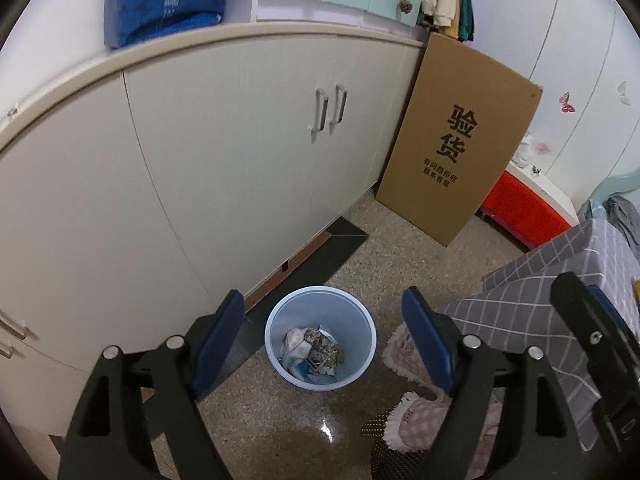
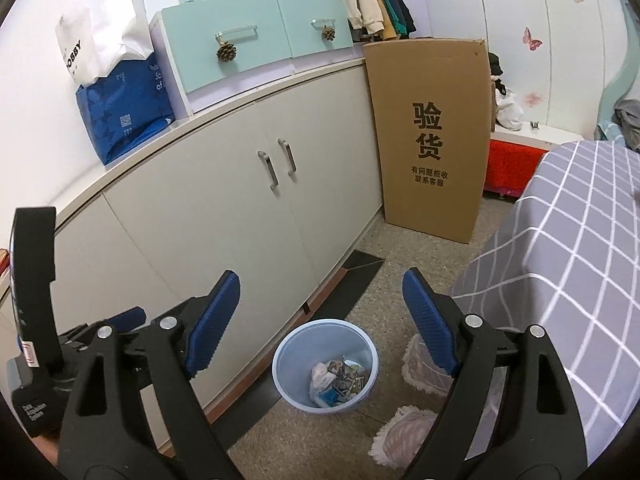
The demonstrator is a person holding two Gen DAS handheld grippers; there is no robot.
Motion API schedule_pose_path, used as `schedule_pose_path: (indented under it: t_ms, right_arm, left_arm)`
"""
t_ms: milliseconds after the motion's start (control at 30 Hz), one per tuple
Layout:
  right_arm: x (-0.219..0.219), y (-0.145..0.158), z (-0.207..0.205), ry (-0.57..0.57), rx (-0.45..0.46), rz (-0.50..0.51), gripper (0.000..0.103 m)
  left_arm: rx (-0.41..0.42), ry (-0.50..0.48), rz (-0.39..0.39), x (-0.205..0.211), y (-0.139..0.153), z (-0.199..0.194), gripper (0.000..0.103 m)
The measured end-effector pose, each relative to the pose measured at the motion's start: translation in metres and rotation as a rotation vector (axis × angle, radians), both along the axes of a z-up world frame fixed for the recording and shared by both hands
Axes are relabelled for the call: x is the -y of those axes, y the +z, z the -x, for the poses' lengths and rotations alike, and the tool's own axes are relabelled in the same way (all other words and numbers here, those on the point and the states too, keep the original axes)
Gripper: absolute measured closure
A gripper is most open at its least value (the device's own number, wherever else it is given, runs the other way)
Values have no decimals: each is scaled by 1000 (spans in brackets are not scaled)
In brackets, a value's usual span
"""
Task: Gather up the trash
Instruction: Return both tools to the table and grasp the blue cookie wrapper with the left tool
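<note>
A light blue waste bin (image 1: 320, 338) stands on the speckled floor beside the white cabinet; crumpled paper and wrappers (image 1: 314, 354) lie in its bottom. My left gripper (image 1: 324, 336) hangs above the bin, open, with nothing between its blue pads. In the right wrist view the same bin (image 2: 325, 366) sits below and ahead, its trash (image 2: 338, 378) visible inside. My right gripper (image 2: 322, 320) is also open and empty, higher and a little further back. The left gripper's body (image 2: 36, 320) shows at the left edge of the right wrist view.
A long white cabinet (image 1: 200, 168) runs along the left. A tall cardboard sheet (image 1: 460, 140) leans at its far end. A bed with a grey checked cover (image 2: 580, 260) fills the right. Pink fluffy slippers (image 1: 416, 420) lie on the floor by the bed, close to the bin.
</note>
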State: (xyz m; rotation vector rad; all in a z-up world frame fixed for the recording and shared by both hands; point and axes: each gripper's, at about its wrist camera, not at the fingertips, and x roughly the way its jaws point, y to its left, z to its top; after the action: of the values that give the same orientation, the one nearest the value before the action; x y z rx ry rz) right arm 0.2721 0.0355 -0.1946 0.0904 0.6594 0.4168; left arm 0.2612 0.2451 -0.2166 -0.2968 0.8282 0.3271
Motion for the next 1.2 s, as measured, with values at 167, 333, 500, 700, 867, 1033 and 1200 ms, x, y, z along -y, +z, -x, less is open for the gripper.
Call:
schedule_pose_path:
  t_ms: [167, 333, 500, 700, 867, 1033, 1200]
  right_arm:
    - [20, 17, 16, -15, 13, -16, 21]
    - [51, 38, 35, -44, 44, -47, 20]
    - [102, 59, 55, -106, 65, -98, 19]
    - [176, 75, 76, -205, 82, -119, 18]
    - [247, 78, 93, -326, 89, -116, 15]
    - [319, 68, 103, -431, 42, -117, 13]
    - [368, 54, 107, -512, -9, -149, 12]
  left_arm:
    - [35, -20, 5, 19, 21, 15, 24]
    - [81, -66, -9, 52, 48, 29, 23]
    - [120, -138, -2, 98, 73, 38, 22]
    - [142, -256, -15, 171, 96, 45, 19]
    - [118, -400, -3, 245, 103, 40, 17]
    - [29, -544, 40, 316, 93, 25, 17]
    - [-39, -583, 25, 361, 75, 9, 17]
